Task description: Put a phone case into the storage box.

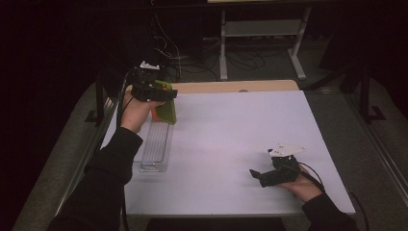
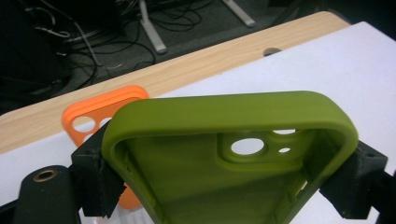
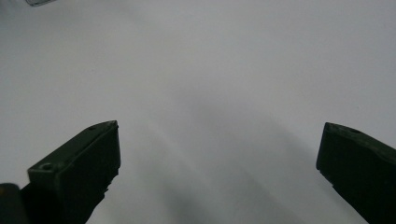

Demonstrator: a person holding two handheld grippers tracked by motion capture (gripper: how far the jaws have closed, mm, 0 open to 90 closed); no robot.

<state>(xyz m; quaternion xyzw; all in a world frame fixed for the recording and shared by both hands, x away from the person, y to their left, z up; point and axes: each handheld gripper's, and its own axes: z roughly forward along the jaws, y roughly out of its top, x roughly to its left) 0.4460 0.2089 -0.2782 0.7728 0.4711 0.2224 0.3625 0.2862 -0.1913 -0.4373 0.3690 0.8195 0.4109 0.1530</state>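
Note:
An olive-green phone case [image 1: 167, 109] hangs above the table's far left, with my left gripper [image 1: 161, 94] shut across its width. In the left gripper view the green phone case [image 2: 233, 116] shows its hollow inside and camera cut-out, and both black jaws of the left gripper [image 2: 226, 182] press on its side walls. An orange phone case [image 2: 100, 109] lies on the table just behind it, partly hidden; in the high view the orange phone case [image 1: 154, 114] peeks out at the green one's left. My right gripper [image 1: 255, 175] rests low at the near right; the right gripper [image 3: 217, 158] is open with bare white surface between its jaws.
A clear plastic tray [image 1: 156, 147] lies on the white table surface [image 1: 231, 130] below the left hand. A strip of wooden tabletop [image 1: 231, 86] runs along the far edge. Cables and a metal stand [image 1: 262, 38] are on the dark floor beyond.

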